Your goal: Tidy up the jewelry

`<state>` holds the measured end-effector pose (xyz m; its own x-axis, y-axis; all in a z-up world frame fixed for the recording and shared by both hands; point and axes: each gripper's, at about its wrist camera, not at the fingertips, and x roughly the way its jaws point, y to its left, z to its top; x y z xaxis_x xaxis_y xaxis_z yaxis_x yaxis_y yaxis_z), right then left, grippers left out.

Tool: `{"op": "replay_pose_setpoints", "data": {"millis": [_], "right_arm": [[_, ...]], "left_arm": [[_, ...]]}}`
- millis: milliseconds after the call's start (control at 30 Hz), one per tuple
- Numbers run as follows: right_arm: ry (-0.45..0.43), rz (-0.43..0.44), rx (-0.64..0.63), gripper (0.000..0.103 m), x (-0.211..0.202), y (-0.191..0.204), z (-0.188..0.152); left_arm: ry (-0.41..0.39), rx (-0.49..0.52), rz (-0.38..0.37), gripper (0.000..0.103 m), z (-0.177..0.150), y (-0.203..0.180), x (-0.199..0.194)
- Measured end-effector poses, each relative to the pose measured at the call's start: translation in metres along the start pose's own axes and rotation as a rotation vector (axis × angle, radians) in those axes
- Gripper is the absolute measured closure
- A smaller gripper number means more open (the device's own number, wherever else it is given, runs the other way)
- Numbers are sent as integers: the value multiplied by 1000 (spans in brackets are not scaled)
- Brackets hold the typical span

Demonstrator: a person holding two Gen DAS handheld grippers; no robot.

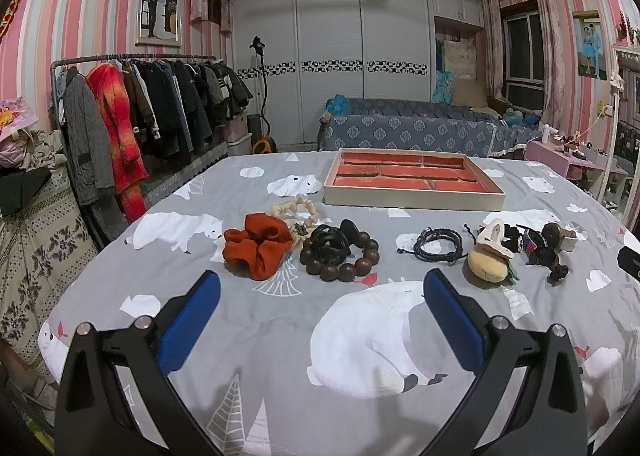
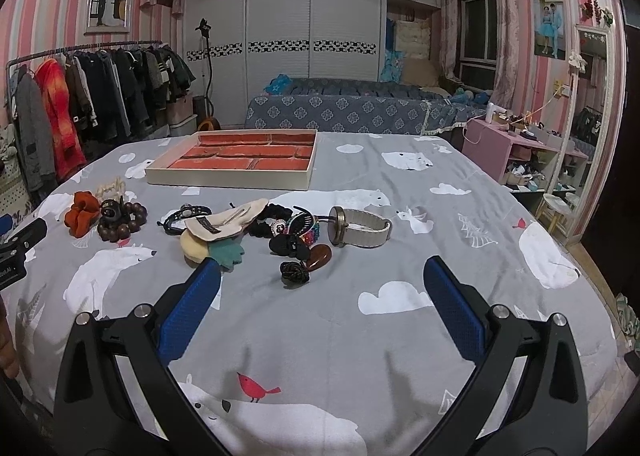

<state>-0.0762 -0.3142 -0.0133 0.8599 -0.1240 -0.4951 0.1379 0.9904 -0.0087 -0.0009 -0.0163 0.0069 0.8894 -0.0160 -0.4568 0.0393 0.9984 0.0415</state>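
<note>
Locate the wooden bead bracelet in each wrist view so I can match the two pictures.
Left wrist view: the wooden bead bracelet lies centre frame, just right of the orange scrunchie, with black hair ties on it.
Right wrist view: the bracelet lies far left, again right of the scrunchie.
Shared landmark: the red-lined tray sits behind it on the bedspread in both.
</note>
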Motion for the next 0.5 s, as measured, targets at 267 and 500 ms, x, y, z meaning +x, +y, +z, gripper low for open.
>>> {"op": "replay_pose_setpoints", "data": {"millis": [267, 500], "right_arm": [[1, 0, 3, 4, -1, -2, 0], [4, 2, 5, 4, -2, -5, -2]], "left_arm": [[4, 2, -6, 4, 0, -2, -2], [12, 4, -3, 4, -1, -1, 1]]}}
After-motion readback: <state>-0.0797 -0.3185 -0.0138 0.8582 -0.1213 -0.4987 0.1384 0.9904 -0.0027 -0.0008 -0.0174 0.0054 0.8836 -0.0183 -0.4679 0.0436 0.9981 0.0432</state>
